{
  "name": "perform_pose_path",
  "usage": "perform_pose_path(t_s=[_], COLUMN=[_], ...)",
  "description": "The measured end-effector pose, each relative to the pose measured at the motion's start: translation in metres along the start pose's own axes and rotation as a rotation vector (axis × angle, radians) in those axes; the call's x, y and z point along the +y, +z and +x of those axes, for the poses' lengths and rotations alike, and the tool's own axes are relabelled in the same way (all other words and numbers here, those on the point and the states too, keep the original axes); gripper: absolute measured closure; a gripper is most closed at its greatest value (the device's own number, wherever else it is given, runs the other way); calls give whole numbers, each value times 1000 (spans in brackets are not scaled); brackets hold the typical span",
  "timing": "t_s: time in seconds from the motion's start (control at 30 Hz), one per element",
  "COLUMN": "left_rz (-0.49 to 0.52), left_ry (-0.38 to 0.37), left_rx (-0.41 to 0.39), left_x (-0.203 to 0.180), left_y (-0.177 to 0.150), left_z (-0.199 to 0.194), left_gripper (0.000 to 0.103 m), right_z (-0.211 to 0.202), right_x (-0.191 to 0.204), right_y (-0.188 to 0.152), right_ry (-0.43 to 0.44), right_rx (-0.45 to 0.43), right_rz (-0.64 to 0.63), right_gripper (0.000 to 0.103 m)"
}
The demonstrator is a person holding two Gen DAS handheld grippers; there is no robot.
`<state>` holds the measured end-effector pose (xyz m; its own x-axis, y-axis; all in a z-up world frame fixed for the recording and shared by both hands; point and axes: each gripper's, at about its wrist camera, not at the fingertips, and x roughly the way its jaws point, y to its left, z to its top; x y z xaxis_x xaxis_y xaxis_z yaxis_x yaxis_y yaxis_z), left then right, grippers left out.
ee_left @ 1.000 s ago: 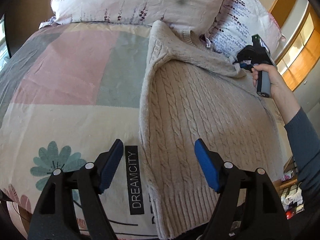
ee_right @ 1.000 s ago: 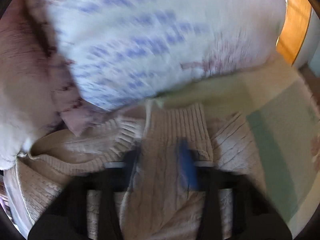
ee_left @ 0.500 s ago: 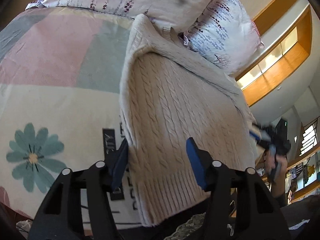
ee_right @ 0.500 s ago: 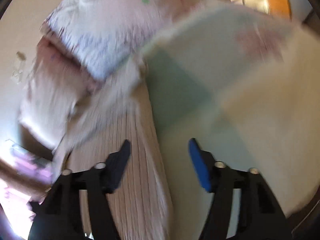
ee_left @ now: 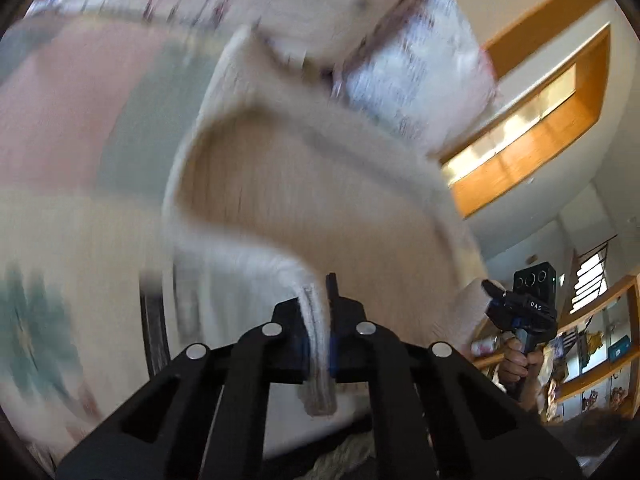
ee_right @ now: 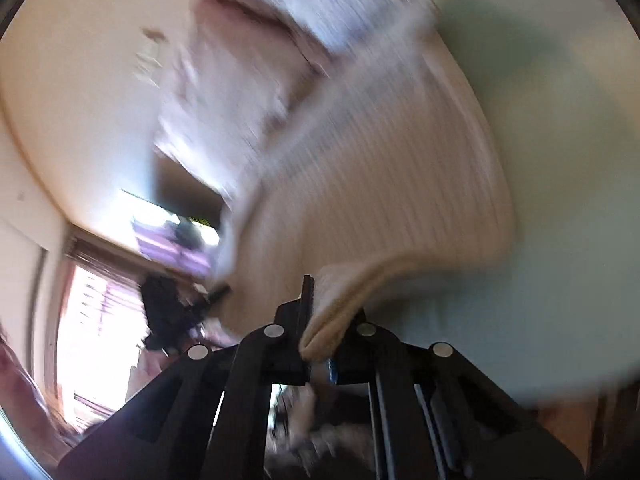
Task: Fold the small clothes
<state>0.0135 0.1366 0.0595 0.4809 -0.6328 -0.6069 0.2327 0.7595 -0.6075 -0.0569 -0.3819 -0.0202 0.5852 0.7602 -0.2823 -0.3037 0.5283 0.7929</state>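
Sweater [ee_left: 304, 208], cream cable-knit, lies on the patchwork bedspread [ee_left: 80, 128], its hem corners lifted. Left gripper [ee_left: 318, 320] and right gripper [ee_right: 320, 336] each pinch one corner of the ribbed hem. Thick knit could slip from either pinch if pulled unevenly. Pillows [ee_left: 408, 72] crowd 12 o'clock; bare bedspread lies open at 9 o'clock.

I see a patchwork bedspread [ee_left: 80, 128], pillows [ee_left: 412, 72] against a cream wall [ee_right: 80, 80], wooden shelves [ee_left: 600, 344], a bright window [ee_right: 100, 320].
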Motion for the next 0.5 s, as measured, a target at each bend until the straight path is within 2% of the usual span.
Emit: perform_pose_path(t_s=[0.13,0.2,0.27,0.3,0.33,0.37,0.4,0.47,0.5], left_rz=[63,48,32,17,-7,-44,-98,-140,-143], left_ry=[55,92,146,191,235,276,279,202,190], left_rx=[-151,-195,-203,-177,-150,-123,-101,-89,-95], left_x=[-7,-5,2,10,18,28,40,58,65], left_y=[103,150,190,208,218,225,229,222,215], left_z=[7,26,56,80,95,106,111,105,100], left_gripper=[97,97,91,85,64,48,46,38,35], right_z=[15,41,72,91,112,122,128,119,114], right_x=[15,15,-2,-10,-22,-31,-39,-44,-43], right_y=[98,139,186,201,216,222,223,212,207], right_ry=[26,31,-21,-79,-186,-255,-289,-232,-242], right_rx=[-162,-222,-274,-277,-245,-212,-180,-174,-191], right_rz=[-83,-70,-20,5,25,49,79,60,38], right_gripper=[97,97,96,87,67,57,54,45,30])
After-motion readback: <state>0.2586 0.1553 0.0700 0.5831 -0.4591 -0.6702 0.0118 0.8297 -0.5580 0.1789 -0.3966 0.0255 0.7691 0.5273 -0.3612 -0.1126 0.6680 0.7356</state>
